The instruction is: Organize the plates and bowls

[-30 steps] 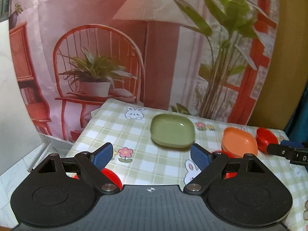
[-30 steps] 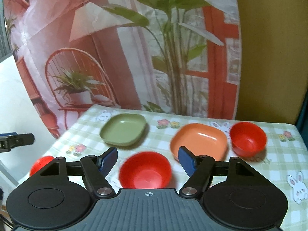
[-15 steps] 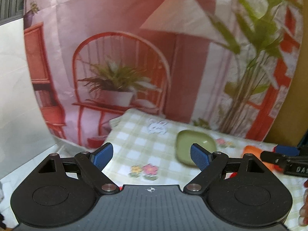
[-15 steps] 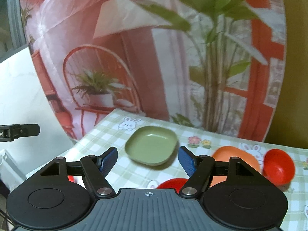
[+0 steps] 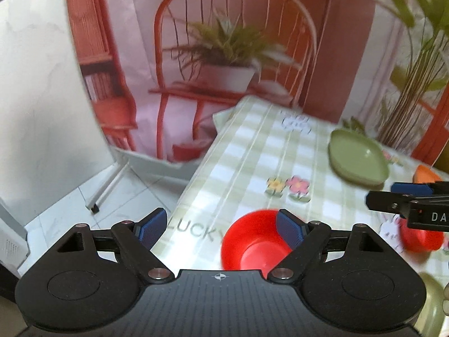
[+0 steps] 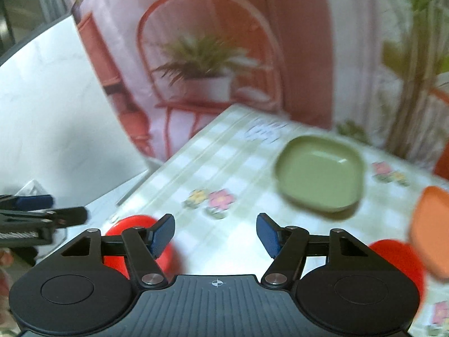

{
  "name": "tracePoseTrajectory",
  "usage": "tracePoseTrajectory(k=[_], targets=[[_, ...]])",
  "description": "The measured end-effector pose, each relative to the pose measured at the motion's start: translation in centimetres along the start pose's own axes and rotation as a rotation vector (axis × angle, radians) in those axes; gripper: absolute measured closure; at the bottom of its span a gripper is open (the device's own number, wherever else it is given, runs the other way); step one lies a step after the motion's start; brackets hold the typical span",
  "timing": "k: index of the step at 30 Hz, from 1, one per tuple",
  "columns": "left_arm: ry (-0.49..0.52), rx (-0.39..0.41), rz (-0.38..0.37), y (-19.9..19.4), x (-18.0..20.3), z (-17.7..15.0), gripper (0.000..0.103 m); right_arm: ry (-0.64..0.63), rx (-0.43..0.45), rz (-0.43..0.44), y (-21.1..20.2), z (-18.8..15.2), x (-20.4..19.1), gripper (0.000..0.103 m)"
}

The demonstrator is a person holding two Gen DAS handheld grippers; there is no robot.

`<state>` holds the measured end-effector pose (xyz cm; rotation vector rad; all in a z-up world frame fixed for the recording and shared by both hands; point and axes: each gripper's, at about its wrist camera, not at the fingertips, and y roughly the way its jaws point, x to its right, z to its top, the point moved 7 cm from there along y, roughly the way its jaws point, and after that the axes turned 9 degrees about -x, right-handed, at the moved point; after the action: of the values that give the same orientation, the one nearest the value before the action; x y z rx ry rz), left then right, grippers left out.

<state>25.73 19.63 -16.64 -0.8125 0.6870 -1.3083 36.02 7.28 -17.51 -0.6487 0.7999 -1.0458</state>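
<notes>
My left gripper [image 5: 221, 224] is open above the table's left front corner; a red bowl [image 5: 252, 247] sits just under its right finger. A green square plate [image 5: 356, 160] lies farther back on the right. My right gripper [image 6: 216, 234] is open over the checked cloth. In its view the green plate [image 6: 320, 174] is ahead to the right, an orange plate [image 6: 432, 224] at the right edge, a red bowl [image 6: 398, 261] behind its right finger and another red bowl [image 6: 132, 224] behind its left finger.
The checked tablecloth [image 5: 252, 157] ends at the left table edge, with tiled floor [image 5: 70, 210] and a white panel [image 5: 36, 106] beyond. A printed backdrop hangs behind the table. The other gripper [image 5: 409, 205] reaches in from the right, over a second red bowl [image 5: 421, 238].
Both grippers have swung left and tipped down toward the table's left front part. The red bowl has come into view under my left gripper. Both stay open.
</notes>
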Motion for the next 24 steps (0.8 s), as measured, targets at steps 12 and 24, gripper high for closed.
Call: tracePoseTrajectory(k=[12, 24], targets=[[-0.016, -0.082, -0.056, 5.1, -0.9, -2.6, 0.026, -0.004, -0.136, -0.012, 5.6, -2.5, -1.9, 0.053], [-0.019, -0.115, -0.067, 6.4, -0.8, -4.3, 0.077, -0.006, -0.165, 0.015, 6.6, -4.2, -3.0, 0.073]])
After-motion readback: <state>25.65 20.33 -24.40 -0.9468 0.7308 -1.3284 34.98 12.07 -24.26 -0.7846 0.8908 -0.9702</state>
